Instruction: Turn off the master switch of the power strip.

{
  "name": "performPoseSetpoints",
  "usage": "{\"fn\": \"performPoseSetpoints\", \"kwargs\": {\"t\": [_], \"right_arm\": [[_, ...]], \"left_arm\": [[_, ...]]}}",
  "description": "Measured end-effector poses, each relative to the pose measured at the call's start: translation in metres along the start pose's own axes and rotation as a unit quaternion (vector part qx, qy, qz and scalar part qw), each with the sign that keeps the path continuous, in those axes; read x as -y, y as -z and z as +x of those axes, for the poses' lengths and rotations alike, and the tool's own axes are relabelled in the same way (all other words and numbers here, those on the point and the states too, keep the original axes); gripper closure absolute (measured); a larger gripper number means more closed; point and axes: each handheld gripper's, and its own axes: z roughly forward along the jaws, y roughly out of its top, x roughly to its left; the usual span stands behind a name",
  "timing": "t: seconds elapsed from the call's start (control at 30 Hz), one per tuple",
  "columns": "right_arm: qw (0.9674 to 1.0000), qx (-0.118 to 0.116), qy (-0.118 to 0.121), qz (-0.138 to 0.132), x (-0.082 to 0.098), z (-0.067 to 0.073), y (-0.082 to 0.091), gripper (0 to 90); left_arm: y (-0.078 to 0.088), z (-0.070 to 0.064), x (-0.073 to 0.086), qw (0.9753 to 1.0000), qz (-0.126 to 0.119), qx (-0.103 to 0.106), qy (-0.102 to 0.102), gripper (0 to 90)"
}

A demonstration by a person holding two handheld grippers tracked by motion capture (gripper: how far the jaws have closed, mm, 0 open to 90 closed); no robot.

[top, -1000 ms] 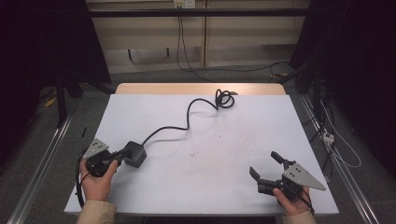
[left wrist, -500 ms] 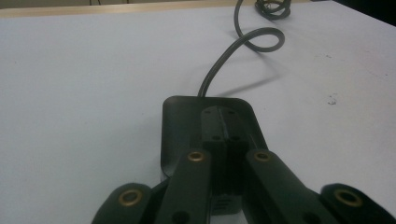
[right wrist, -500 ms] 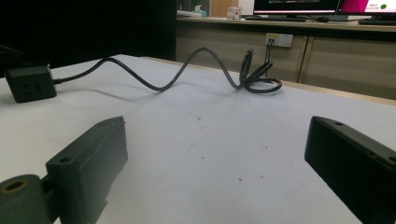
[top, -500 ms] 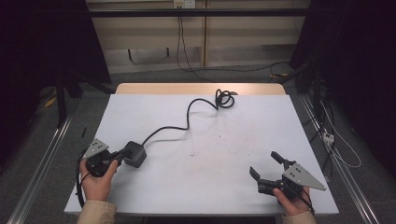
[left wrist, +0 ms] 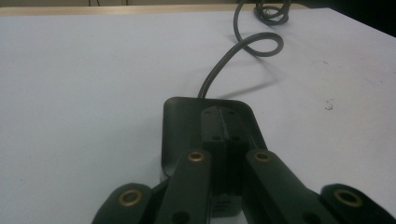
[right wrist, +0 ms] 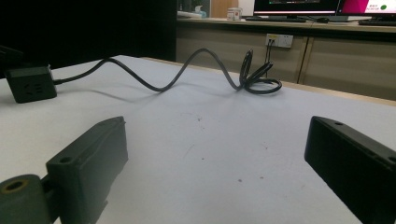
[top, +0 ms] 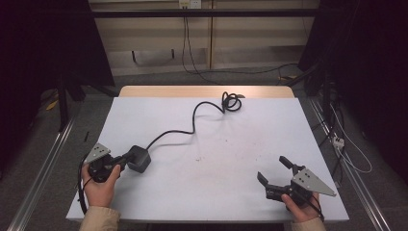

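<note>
Nothing has moved: the left tongs (top: 126,160), jaws together, rest against the black power cube (top: 138,158) at the white bench's (top: 159,115) near-left; right tongs (top: 277,173) gape, empty. Its cord (top: 195,115) coils far off.

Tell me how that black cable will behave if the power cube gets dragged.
The cable looks floppy: it lies in loose curves, so it would probably trail. Its coiled end may snag or unwind. The boxy power cube likely slides, not rolls.
</note>
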Motion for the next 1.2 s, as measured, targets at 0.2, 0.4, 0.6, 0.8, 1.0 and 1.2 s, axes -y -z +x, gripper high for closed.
{"fn": "performPoseSetpoints", "kwargs": {"t": [0.2,0.4,0.6,0.8,1.0,1.2], "right_arm": [[1.0000,-0.001,0.000,0.000,-0.0001,0.0001,-0.0002,5.3],[1.0000,0.000,0.000,-0.001,-0.0001,-0.0002,0.0000,5.3],[1.0000,-0.001,0.001,-0.001,-0.0003,0.0002,-0.0001,5.3],[1.0000,0.000,0.001,0.000,-0.0003,0.0001,-0.0002,5.3],[1.0000,0.001,0.002,-0.001,-0.0005,0.0003,-0.0003,5.3],[1.0000,-0.001,0.002,0.000,-0.0006,0.0003,-0.0005,5.4]], "left_arm": [[0.0002,-0.0007,0.0004,1.0000,-0.003,-0.002,-0.001,90.0],[0.0020,-0.0001,-0.0002,0.9999,-0.013,-0.001,0.009,90.0],[0.0024,0.0002,-0.0004,0.9999,-0.011,-0.001,0.008,90.0],[0.0024,0.0000,-0.0003,0.9999,-0.013,-0.001,0.009,90.0],[0.0029,-0.0001,-0.0004,0.9999,-0.014,-0.003,0.007,90.0],[0.0057,0.0002,-0.0012,0.9995,-0.030,-0.001,0.006,90.0]]}}
